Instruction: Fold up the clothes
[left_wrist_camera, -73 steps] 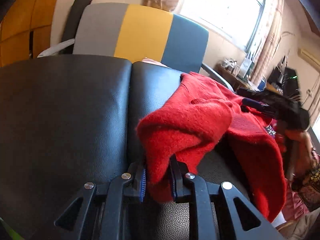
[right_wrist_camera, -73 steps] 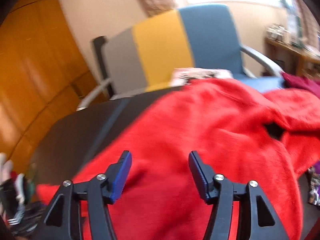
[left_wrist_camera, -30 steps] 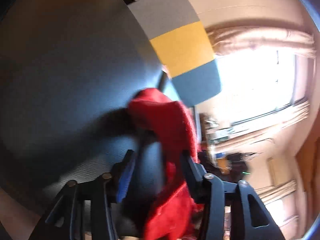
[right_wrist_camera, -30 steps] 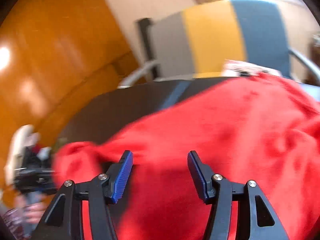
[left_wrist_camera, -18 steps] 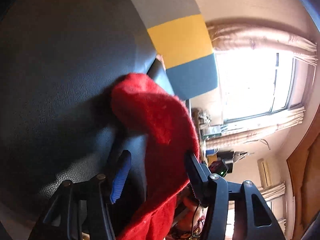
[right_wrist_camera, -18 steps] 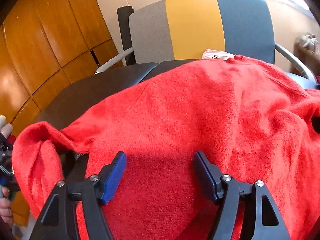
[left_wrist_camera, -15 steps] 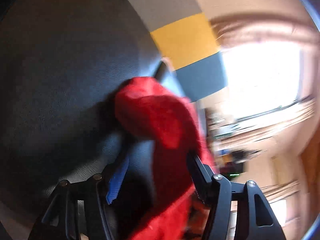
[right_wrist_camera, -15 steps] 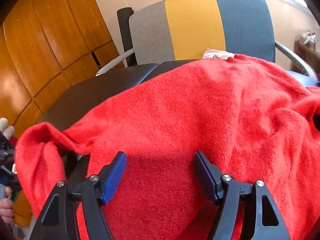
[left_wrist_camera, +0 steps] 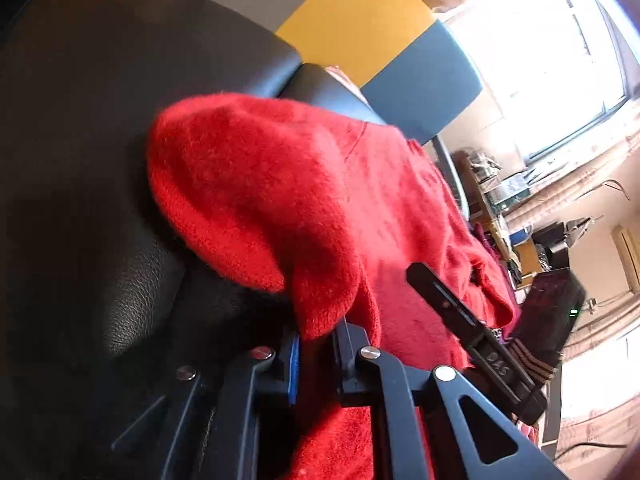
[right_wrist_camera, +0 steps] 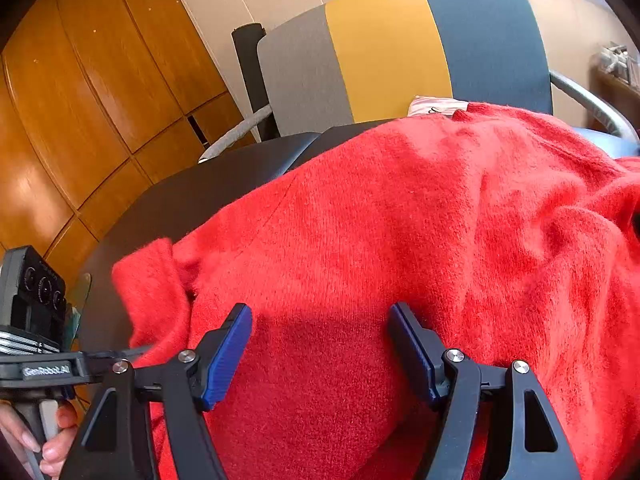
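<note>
A red fleece sweater [left_wrist_camera: 280,184] lies spread over a black leather surface [left_wrist_camera: 80,120]. My left gripper [left_wrist_camera: 316,344] is shut on a bunched edge of the sweater at the near side. In the right wrist view the sweater [right_wrist_camera: 420,240] fills most of the frame. My right gripper [right_wrist_camera: 320,344] is open, with its blue pads on either side of the cloth just above it, holding nothing. The left gripper's body [right_wrist_camera: 36,364] shows at the lower left of the right wrist view, and the right gripper's body [left_wrist_camera: 480,344] at the right of the left wrist view.
A chair with a grey, yellow and blue back [right_wrist_camera: 400,52] stands behind the black surface [right_wrist_camera: 200,196]. Orange wooden panels [right_wrist_camera: 80,100] line the left wall. A bright window [left_wrist_camera: 552,40] and a cluttered desk [left_wrist_camera: 504,196] lie to the right.
My left gripper has closed on the sweater's edge; half a second ago its jaws stood apart around the cloth. The right gripper stays open over the sweater.
</note>
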A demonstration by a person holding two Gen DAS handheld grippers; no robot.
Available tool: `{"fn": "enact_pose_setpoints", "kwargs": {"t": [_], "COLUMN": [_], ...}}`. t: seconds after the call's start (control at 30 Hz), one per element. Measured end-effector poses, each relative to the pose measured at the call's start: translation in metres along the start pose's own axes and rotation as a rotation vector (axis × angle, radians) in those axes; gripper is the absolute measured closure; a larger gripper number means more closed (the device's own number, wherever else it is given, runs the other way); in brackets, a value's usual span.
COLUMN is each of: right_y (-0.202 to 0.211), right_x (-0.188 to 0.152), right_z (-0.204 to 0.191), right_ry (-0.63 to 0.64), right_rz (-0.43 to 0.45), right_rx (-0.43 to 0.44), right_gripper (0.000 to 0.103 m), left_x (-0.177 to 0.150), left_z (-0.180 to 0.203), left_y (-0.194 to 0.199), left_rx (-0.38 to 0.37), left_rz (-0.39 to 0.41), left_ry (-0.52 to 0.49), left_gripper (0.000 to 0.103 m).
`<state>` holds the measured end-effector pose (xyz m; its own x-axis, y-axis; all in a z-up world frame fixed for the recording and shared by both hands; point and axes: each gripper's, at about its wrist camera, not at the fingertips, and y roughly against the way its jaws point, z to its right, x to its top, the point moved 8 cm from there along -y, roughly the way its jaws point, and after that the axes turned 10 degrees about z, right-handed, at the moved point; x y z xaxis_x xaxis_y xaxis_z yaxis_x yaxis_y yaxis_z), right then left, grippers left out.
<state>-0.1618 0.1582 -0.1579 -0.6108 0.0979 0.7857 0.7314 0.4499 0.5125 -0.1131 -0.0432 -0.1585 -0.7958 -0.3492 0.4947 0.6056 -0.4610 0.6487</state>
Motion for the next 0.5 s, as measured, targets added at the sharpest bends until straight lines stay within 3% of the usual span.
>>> {"fn": "enact_pose_setpoints", "kwargs": {"t": [0.17,0.3,0.4,0.5], "right_y": [0.000,-0.001,-0.002,-0.001], "right_x": [0.001,-0.001,-0.002,-0.002], "right_z": [0.002,0.000,-0.002,-0.003], "right_ry": [-0.013,-0.014,-0.012,-0.010], "right_rz": [0.003,0.004,0.004,0.004], "right_rx": [0.012,0.010,0.006,0.005], "right_gripper": [0.031,0.031,0.031,0.031], "left_x": [0.039,0.080,0.104,0.123], "left_z": [-0.009,-0.048,-0.069,-0.084], "left_y": [0.034,0.070,0.074,0.087], "left_rx": [0.139,0.354,0.531,0.703], "left_rz": [-0.026,-0.048,-0.053,0.025], "left_ry": [-0.196,-0.393,-0.534,-0.688], "left_gripper": [0.093,0.093,0.093,0.092]}}
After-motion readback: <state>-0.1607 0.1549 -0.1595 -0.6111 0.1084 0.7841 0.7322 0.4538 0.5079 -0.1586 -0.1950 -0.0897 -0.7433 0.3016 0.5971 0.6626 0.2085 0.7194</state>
